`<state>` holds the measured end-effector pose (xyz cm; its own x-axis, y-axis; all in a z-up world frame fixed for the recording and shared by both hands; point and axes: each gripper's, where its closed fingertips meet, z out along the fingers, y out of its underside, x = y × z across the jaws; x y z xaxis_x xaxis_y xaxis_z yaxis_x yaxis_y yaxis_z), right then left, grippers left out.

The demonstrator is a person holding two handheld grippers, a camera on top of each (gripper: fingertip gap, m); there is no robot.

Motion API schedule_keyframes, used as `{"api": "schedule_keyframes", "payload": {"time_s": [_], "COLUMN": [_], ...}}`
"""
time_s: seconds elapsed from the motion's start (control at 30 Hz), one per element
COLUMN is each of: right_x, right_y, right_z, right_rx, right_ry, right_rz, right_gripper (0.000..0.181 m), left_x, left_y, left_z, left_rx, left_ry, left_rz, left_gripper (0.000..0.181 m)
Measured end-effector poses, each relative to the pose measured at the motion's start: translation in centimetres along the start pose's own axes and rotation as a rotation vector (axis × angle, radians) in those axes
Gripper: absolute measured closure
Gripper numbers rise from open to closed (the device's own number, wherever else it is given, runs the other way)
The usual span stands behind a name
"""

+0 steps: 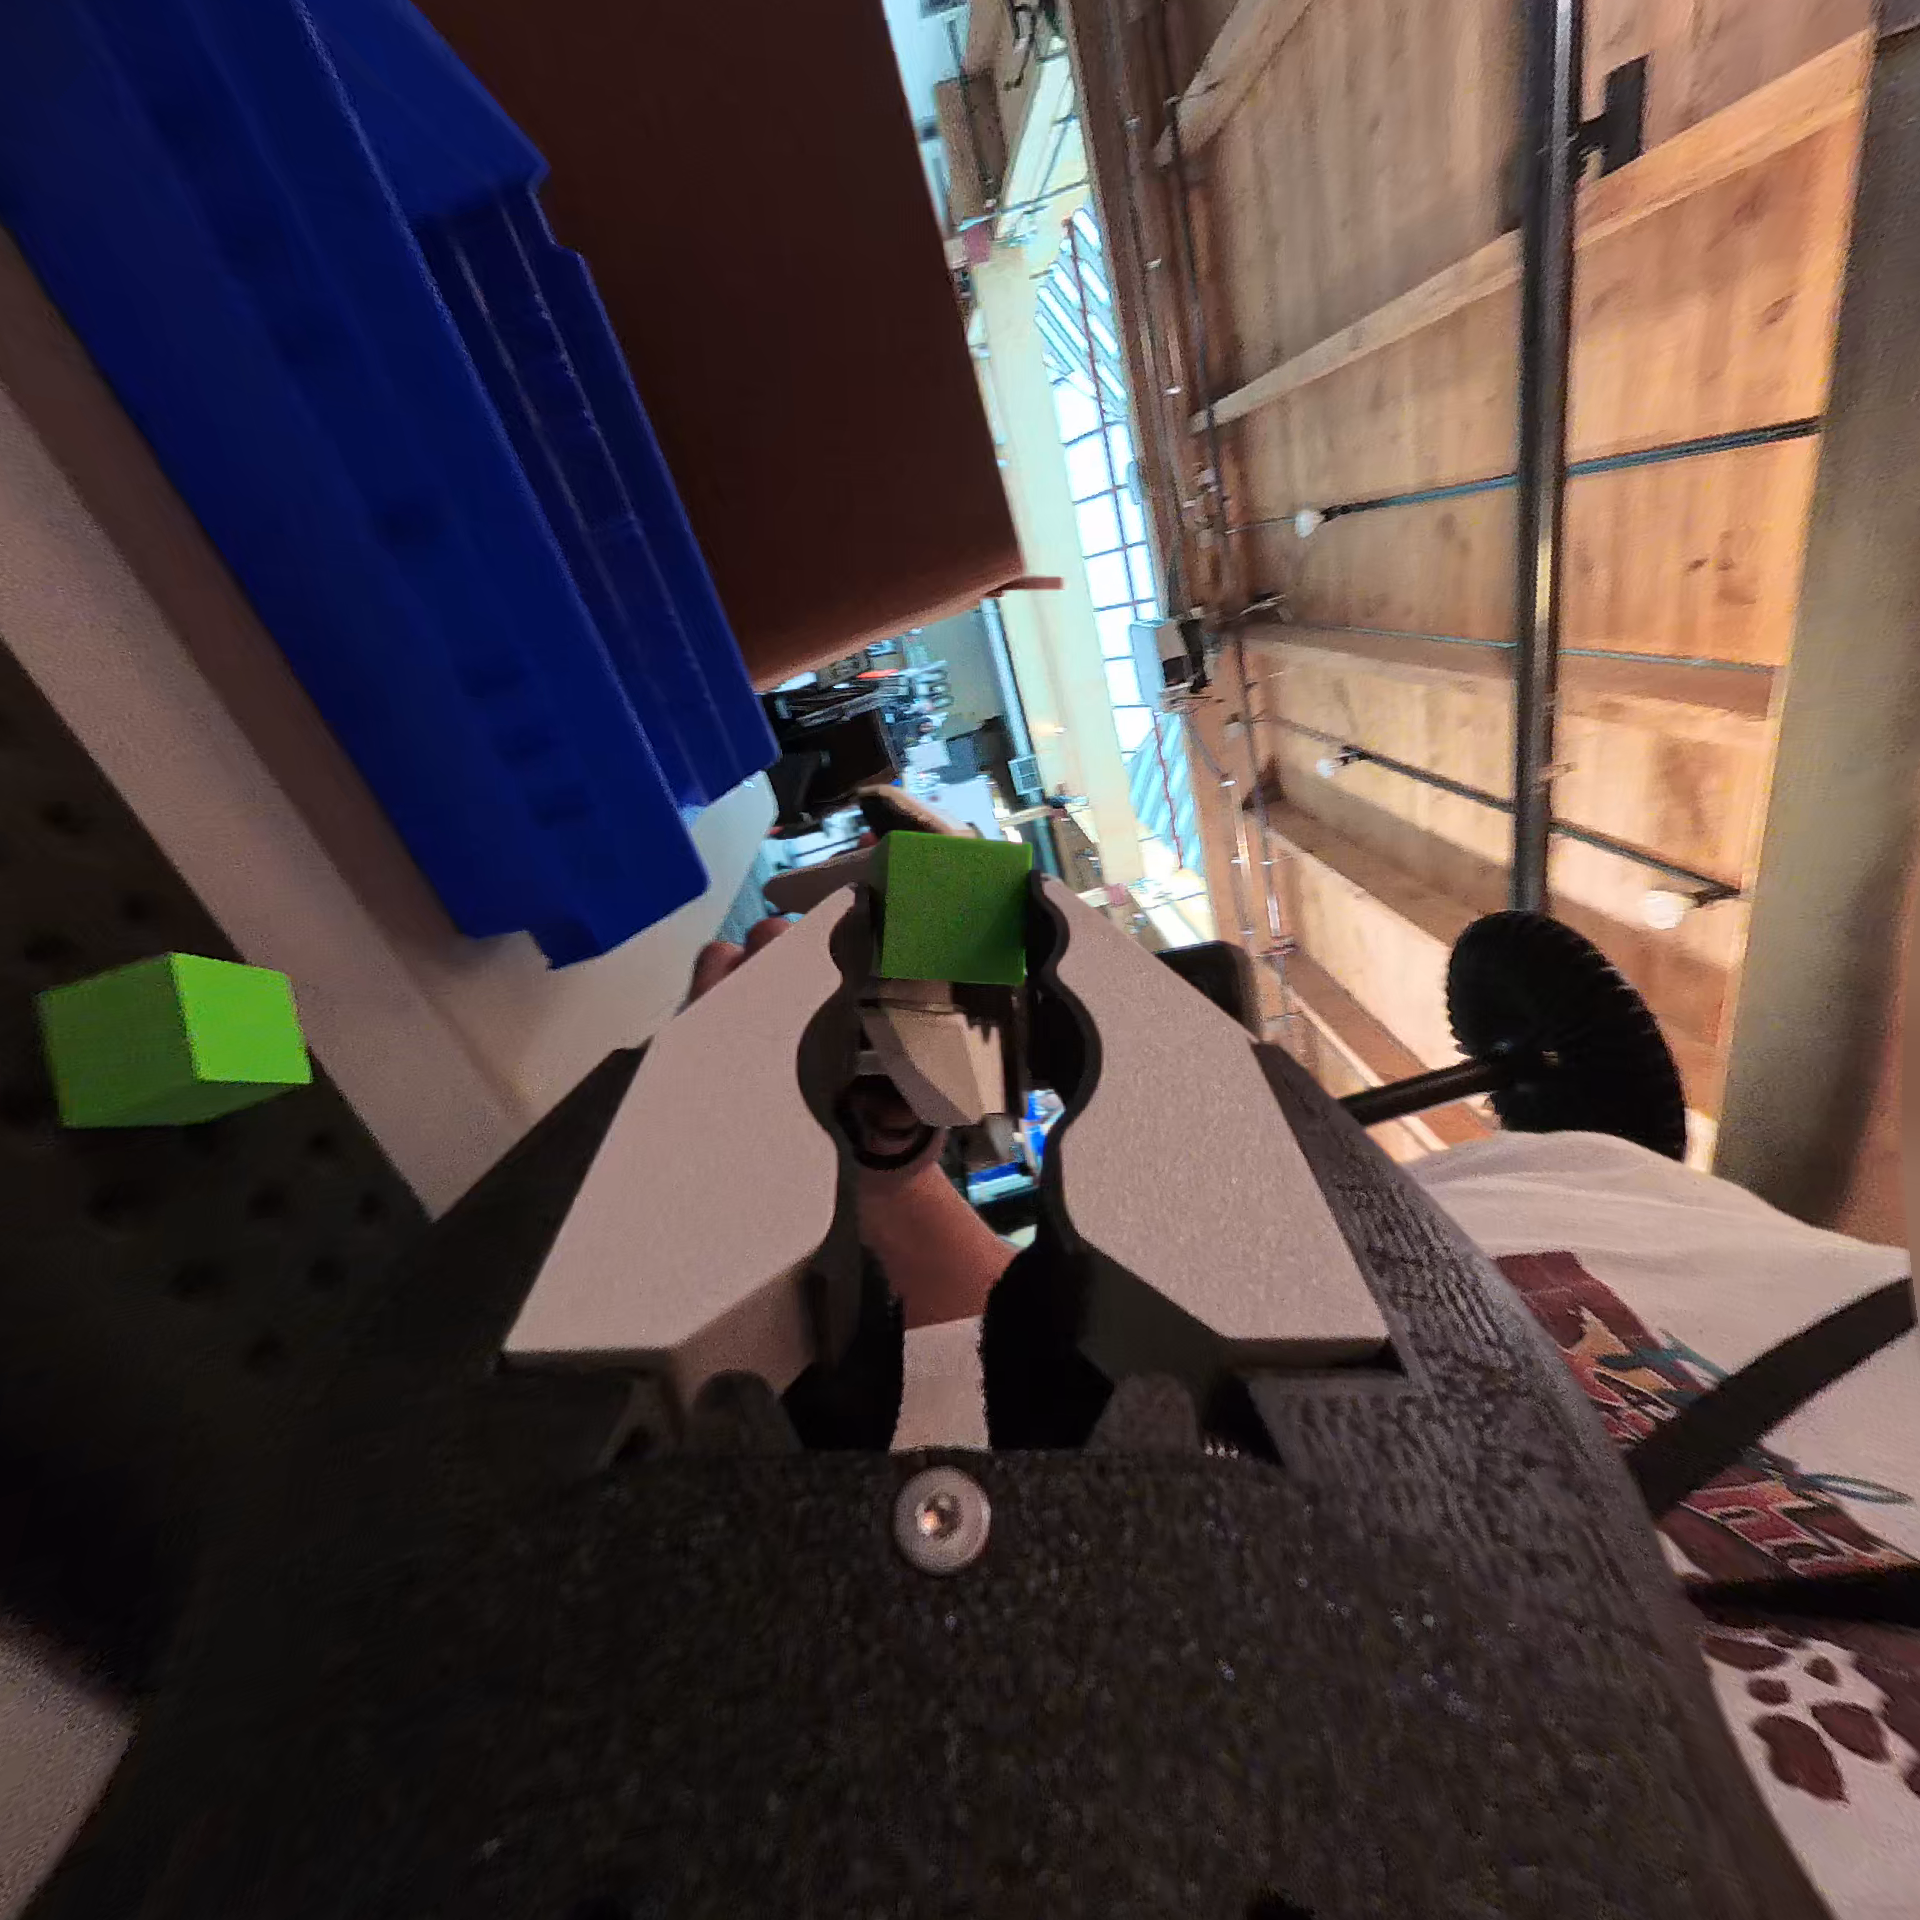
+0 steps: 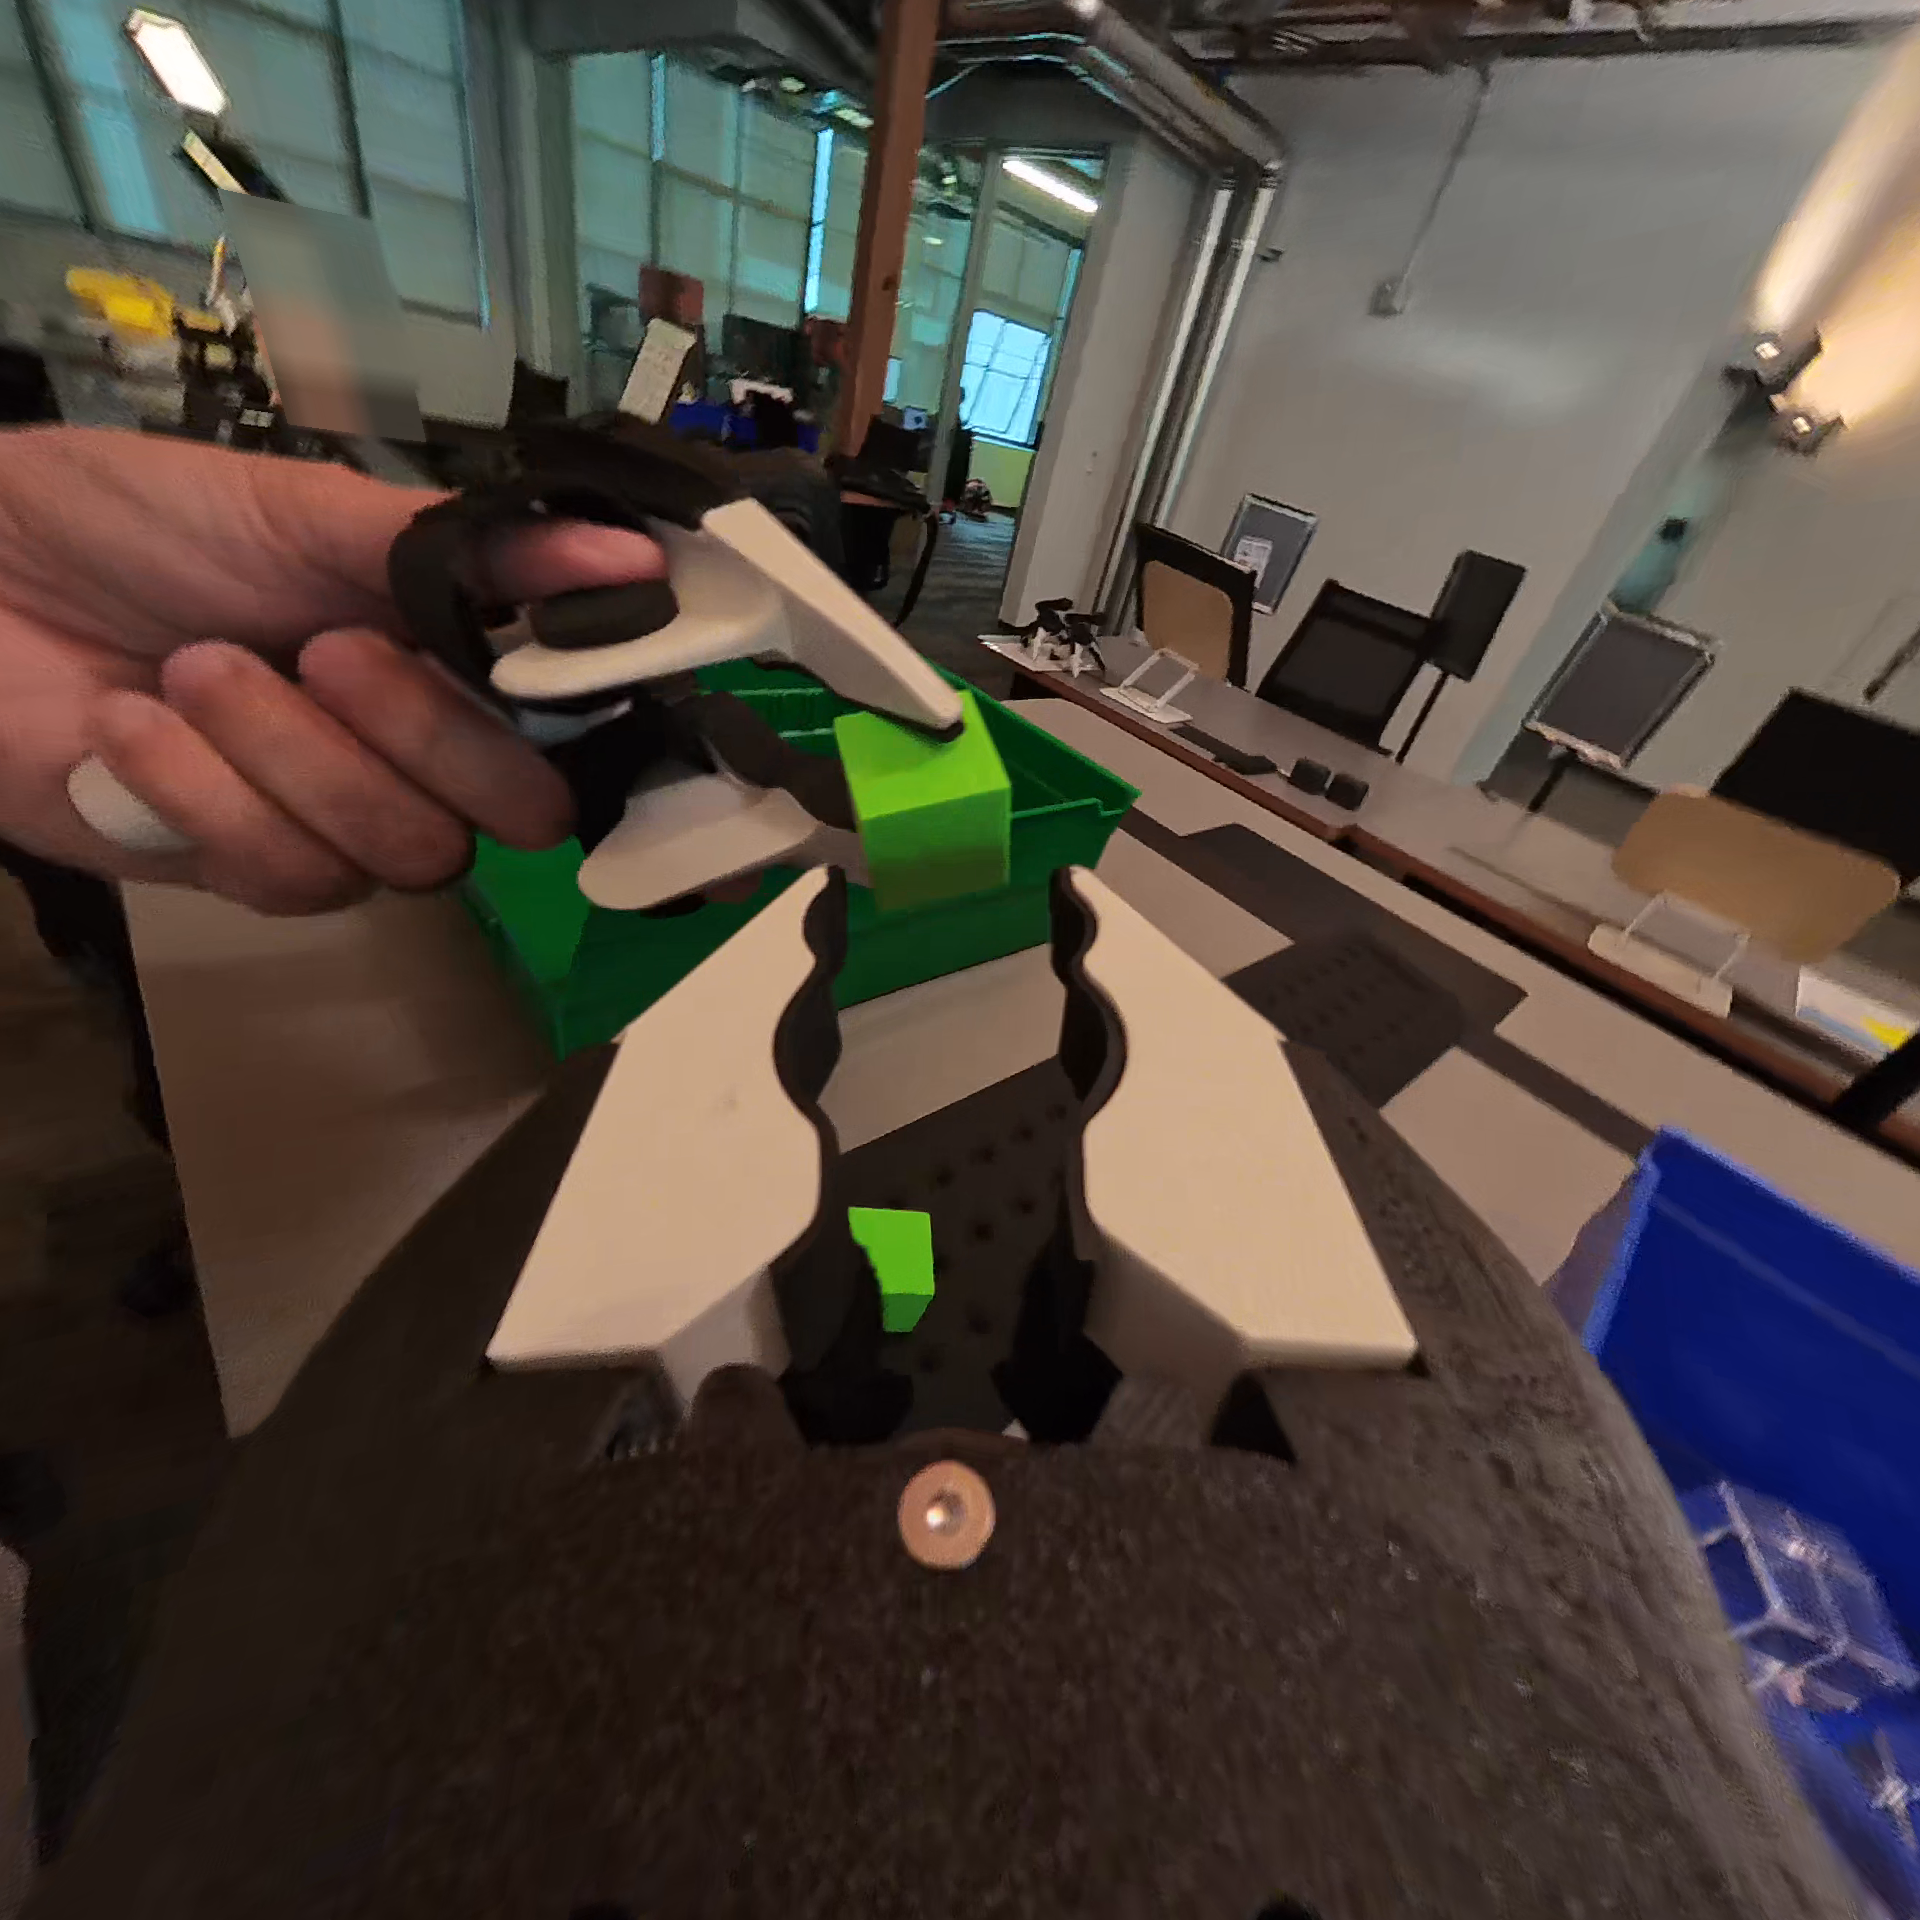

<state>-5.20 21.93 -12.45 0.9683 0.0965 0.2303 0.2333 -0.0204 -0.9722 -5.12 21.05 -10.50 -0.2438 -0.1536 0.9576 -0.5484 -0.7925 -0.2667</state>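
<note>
Green cube (image 1: 951,909) betw. left gripper (image 1: 948,914) fingers

Each gripper has a rough, speckled black body with one round silver screw set in the middle of its front edge. Two broad pale grey fingers rise from it, flat-faced and tapering to blunt tips, each lined along its inner edge with a wavy, scalloped black pad. The left gripper (image 1: 951,914) and the right gripper (image 2: 945,894) look alike in this. The person wears a white T-shirt (image 1: 1662,1299) with a dark red printed design, crossed by a black strap (image 1: 1766,1392).
</note>
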Motion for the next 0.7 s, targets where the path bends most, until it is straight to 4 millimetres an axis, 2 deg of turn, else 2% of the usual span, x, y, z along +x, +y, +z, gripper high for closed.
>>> {"api": "schedule_keyframes", "payload": {"time_s": [0.07,0.17,0.23,0.27,0.3,0.37,0.43,0.47,0.53,0.6,0.67,0.7], "right_x": [-0.8,-1.3,-1.5,-0.7,1.0,6.2,12.4,14.8,18.0,18.9,20.2,19.7], "right_y": [-0.4,-0.9,-1.0,-0.8,-0.5,0.7,3.2,5.5,10.4,13.9,16.6,17.9], "right_z": [0.1,-0.2,-0.5,-0.8,-1.1,-2.1,-3.2,-3.8,-5.0,-5.1,-4.6,-4.9], "right_rx": [0.007,0.004,-0.014,-0.037,-0.063,-0.161,-0.331,-0.465,-0.797,-0.993,-1.134,-1.236], "right_ry": [-0.032,-0.051,-0.111,-0.105,-0.073,0.012,0.089,0.076,0.009,-0.107,-0.147,-0.207], "right_rz": [-0.085,-0.179,-0.168,-0.163,-0.17,-0.177,-0.124,-0.082,-0.016,0.037,0.029,0.073], "right_gripper": [0.154,0.155,0.155,0.155,0.155,0.155,0.155,0.156,0.155,0.155,0.155,0.155], "left_x": [0.3,0.9,0.6,0.2,0.1,0.3,0.5,0.3,-1.0,-2.7,-4.7,-5.5], "left_y": [0.7,1.0,1.1,1.1,1.0,1.1,1.8,2.2,3.1,4.0,4.8,5.3], "left_z": [-0.1,-0.6,-1.0,-1.3,-1.7,-2.6,-3.3,-3.6,-4.3,-4.7,-5.0,-5.1], "left_rx": [-0.008,0.014,0.028,0.039,0.055,0.078,0.065,0.055,0.035,0.01,-0.028,-0.051], "left_ry": [0.037,0.07,0.016,-0.039,-0.081,-0.126,-0.159,-0.185,-0.281,-0.394,-0.527,-0.585], "left_rz": [-0.024,-0.029,0.043,0.092,0.138,0.206,0.251,0.269,0.308,0.347,0.391,0.41], "left_gripper": [0.151,0.152,0.145,0.14,0.137,0.137,0.137,0.137,0.137,0.137,0.137,0.137]}}
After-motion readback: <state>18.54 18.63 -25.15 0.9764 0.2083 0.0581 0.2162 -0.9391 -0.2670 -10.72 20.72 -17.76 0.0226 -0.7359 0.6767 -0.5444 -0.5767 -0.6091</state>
